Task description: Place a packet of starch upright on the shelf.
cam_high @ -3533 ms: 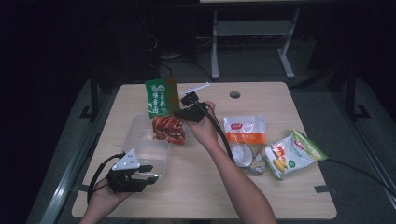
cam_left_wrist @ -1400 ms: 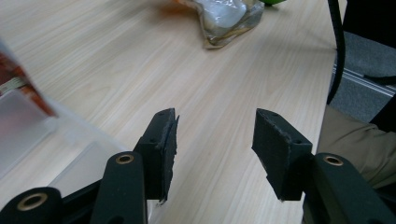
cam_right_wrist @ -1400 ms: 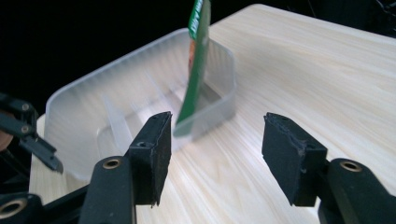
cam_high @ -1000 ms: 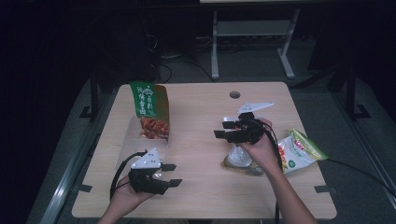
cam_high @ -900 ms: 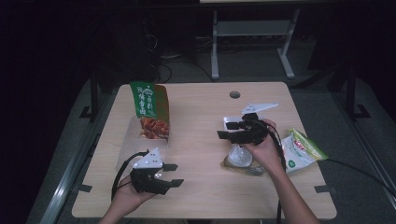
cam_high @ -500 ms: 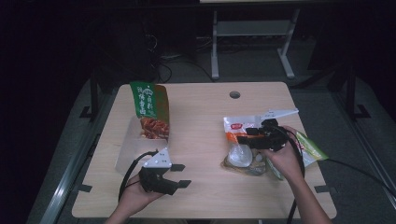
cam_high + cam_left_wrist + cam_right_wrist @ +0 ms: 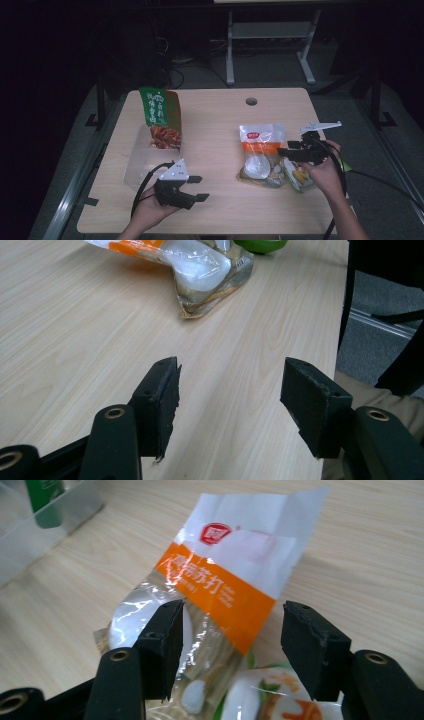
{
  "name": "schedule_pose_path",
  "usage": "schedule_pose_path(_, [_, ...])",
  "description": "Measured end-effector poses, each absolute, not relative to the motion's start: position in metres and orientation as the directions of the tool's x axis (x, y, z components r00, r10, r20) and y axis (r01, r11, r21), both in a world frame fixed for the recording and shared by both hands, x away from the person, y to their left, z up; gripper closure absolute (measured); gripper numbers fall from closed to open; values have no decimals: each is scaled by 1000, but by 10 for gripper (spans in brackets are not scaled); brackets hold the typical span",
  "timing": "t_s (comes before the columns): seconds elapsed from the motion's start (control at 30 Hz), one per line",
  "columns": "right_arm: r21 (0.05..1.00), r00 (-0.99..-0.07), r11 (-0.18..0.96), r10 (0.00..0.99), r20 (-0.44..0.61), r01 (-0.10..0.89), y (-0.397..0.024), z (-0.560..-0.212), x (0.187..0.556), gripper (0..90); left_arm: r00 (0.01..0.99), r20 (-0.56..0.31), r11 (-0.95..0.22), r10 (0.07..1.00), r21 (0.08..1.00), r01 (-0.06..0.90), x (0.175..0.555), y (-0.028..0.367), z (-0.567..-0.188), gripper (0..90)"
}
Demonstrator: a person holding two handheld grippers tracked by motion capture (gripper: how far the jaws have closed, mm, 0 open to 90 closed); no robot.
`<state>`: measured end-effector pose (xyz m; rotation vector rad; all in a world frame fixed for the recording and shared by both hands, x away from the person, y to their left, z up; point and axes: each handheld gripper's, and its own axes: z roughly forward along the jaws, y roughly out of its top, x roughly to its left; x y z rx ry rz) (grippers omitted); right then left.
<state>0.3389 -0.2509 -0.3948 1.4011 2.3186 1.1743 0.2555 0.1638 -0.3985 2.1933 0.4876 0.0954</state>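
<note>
My right gripper (image 7: 227,647) jaws apart, nothing between them, poised over the orange-and-white noodle packet (image 7: 220,595); just under my jaws its lower end overlaps the green corn snack bag (image 7: 300,176). Bare table (image 7: 220,130) ahead and beyond the packet's far edge. Since half a second ago this claw has drifted slightly left, over the packet. My left gripper (image 7: 227,405) also wide open, empty, bare wood ahead to the packet (image 7: 200,270), table edge close on its right. Behind it: clear bin (image 7: 145,160) holding the green-topped snack bag (image 7: 161,117). Corn bag mostly hidden by my hand.
</note>
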Motion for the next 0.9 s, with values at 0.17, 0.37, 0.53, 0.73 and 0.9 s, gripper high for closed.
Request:
schedule_pose_path(0.17, [703, -511, 216, 826, 238, 678, -256, -399, 348, 407, 923, -96, -554, 373, 775, 304, 257, 165, -400, 399])
schedule_pose_path(0.37, [677, -480, 182, 831, 282, 713, -261, -409, 361, 392, 924, -94, -552, 370, 778, 300, 256, 167, -400, 400])
schedule_pose_path(0.53, [664, -475, 174, 826, 304, 727, -260, -414, 367, 410, 924, -94, -551, 370, 779, 300, 256, 166, -399, 400])
schedule_pose_path(0.73, [635, -481, 184, 811, 333, 750, -255, -419, 370, 543, 925, -97, -555, 366, 776, 301, 253, 164, -399, 400])
schedule_pose_path(0.9, [610, -488, 198, 798, 354, 767, -249, -420, 368, 675, 930, -87, -559, 358, 777, 288, 253, 164, -399, 400])
